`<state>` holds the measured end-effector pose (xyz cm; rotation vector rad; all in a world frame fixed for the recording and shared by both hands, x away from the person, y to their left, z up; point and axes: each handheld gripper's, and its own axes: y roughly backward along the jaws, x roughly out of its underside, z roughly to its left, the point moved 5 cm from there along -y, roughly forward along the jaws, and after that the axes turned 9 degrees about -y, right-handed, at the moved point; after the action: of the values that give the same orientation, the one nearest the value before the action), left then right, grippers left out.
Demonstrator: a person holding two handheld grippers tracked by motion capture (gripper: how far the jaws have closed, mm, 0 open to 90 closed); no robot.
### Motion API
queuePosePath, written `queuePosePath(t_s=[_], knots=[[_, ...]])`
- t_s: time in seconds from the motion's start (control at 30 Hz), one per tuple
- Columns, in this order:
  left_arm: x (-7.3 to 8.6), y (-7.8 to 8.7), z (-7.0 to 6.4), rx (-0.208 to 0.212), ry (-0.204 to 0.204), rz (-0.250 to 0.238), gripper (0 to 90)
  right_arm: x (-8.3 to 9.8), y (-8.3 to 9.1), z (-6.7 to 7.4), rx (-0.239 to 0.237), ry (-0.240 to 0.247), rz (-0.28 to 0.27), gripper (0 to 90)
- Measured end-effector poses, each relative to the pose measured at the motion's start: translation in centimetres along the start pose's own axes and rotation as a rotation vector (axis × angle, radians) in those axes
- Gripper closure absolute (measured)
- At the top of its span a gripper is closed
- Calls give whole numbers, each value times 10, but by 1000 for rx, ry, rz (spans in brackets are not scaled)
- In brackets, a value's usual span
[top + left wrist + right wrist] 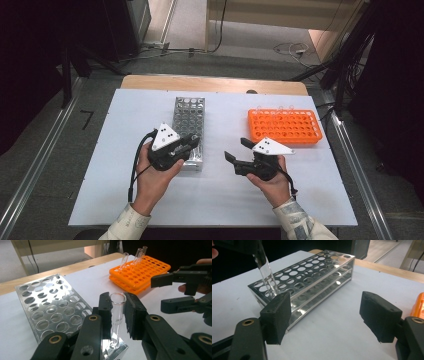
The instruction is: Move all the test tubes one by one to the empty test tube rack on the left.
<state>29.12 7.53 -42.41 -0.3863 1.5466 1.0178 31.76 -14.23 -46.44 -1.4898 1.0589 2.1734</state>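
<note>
A clear glass test tube (117,315), open mouth upward and nearly upright, is clamped between the two black pads of the left gripper (117,313); its lower end stands at the near corner of the metal rack (53,308), and whether it is seated in a hole or merely rests against the corner cannot be told. In the right gripper view the same tube (265,271) leans over the rack's nearest corner (312,277). The rack is a shiny, tiered block of round holes, lying lengthwise on the white table surface (220,195). The right gripper (239,150) is held just to the right of the rack, near the left gripper but apart from it, with its jaws spread wide and nothing between them; its pads (377,315) frame bare white surface. An orange plastic rack (285,126) sits farther right and toward the far edge, well apart from the metal one, with three clear tubes (136,255) standing along its far side. The person's left hand (152,177) and right hand (272,182) enter from the near edge in pale sleeves. The white sheet covers a wooden tabletop (215,83) whose far strip is exposed. Beyond it lie grey floor (190,60), loose cables (292,49), dark stands and metal rails at both sides.
</note>
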Motion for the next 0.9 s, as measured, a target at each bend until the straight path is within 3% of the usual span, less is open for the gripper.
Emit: queuePosePath(t_s=[0.1,0.4,0.63,0.9], knots=[[5,-3,-1,-3,-5,-1,762,0,0,-1,2,-5,3,240],[24,-19,-9,-15,-47,72,762,1,0,-2,4,-3,7,241],[34,-25,-11,-5,-47,118,753,1,0,-5,12,-5,9,241],[26,-19,-11,21,-12,62,609,2,0,-9,25,-10,11,240]])
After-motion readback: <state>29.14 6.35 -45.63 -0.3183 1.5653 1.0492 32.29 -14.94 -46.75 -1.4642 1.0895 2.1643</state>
